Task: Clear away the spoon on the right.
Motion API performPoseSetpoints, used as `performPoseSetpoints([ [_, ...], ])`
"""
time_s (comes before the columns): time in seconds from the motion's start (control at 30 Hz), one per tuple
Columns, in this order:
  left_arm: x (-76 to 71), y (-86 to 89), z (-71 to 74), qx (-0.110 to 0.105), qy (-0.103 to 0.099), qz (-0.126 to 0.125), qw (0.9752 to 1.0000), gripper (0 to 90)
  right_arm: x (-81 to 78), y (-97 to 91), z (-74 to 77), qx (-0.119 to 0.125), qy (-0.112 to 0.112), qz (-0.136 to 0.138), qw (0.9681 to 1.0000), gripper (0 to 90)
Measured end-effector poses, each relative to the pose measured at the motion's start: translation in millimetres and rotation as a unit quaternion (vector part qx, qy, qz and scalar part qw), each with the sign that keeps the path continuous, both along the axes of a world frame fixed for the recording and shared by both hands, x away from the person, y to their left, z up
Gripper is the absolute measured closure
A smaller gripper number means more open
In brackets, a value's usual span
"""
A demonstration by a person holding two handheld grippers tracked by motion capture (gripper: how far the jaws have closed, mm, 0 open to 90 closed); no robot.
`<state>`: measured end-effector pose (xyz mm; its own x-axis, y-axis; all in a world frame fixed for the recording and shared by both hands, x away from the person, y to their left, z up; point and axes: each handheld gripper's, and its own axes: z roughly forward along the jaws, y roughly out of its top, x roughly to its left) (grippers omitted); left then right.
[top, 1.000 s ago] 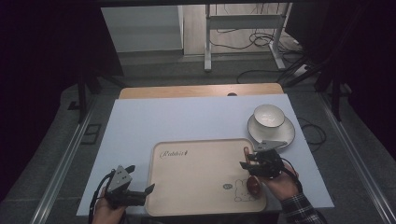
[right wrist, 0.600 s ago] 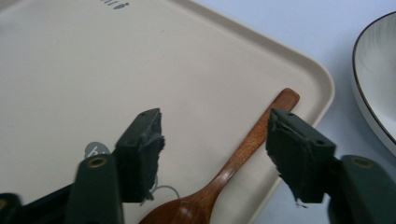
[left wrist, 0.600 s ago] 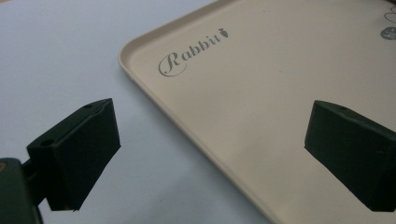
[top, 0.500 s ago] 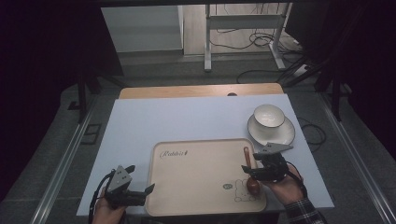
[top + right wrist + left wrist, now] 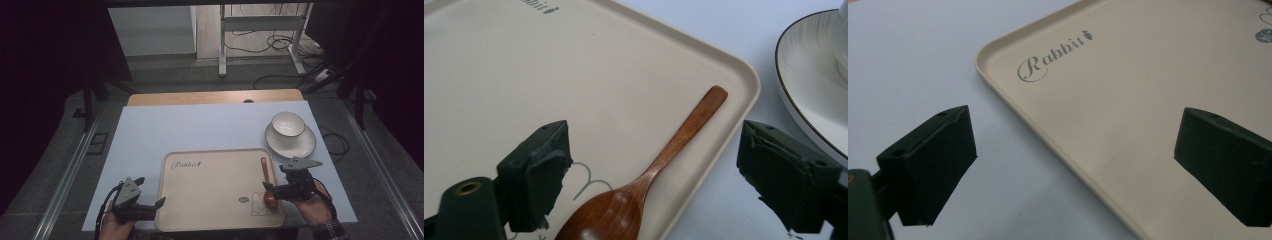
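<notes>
A brown wooden spoon (image 5: 266, 180) lies flat on the right side of a beige tray (image 5: 215, 185) lettered "Rabbit", its handle pointing away from me. My right gripper (image 5: 272, 191) hovers over the spoon's bowl end. Its jaws have just been opening and stand open on either side of the spoon (image 5: 674, 145), with neither pad touching it. The right gripper (image 5: 654, 165) straddles the tray's right rim (image 5: 744, 85). My left gripper (image 5: 151, 191) rests at the tray's front left corner, open, with its jaws (image 5: 1075, 155) straddling the tray's edge (image 5: 1013, 95) and nothing between them.
A white bowl (image 5: 288, 123) sits on a white saucer (image 5: 300, 145) just beyond the tray's right far corner, close to my right gripper; the saucer's rim (image 5: 809, 90) is near the right jaw. The white tabletop (image 5: 200, 130) stretches behind the tray.
The right gripper's jaws have spread apart, and the spoon, a second ago in their grip, now lies on the tray. The left gripper has stayed where it was.
</notes>
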<state>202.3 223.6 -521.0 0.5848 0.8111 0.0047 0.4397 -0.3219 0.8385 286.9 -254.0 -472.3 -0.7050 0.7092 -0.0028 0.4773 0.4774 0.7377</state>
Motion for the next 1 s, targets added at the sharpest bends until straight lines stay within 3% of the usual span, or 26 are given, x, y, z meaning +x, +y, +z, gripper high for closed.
performPoseSetpoints([
  [0.5,0.2,0.0,-0.2,-0.001,0.0,0.001,1.0,3.1,-15.3,-19.1,2.8,0.012,-0.005,-0.014,0.9998,7.9],
  [1.0,0.3,0.6,-0.2,-0.003,0.0,0.001,1.0,3.0,-32.7,-39.6,-4.2,0.032,-0.008,-0.035,0.9988,0.4],
])
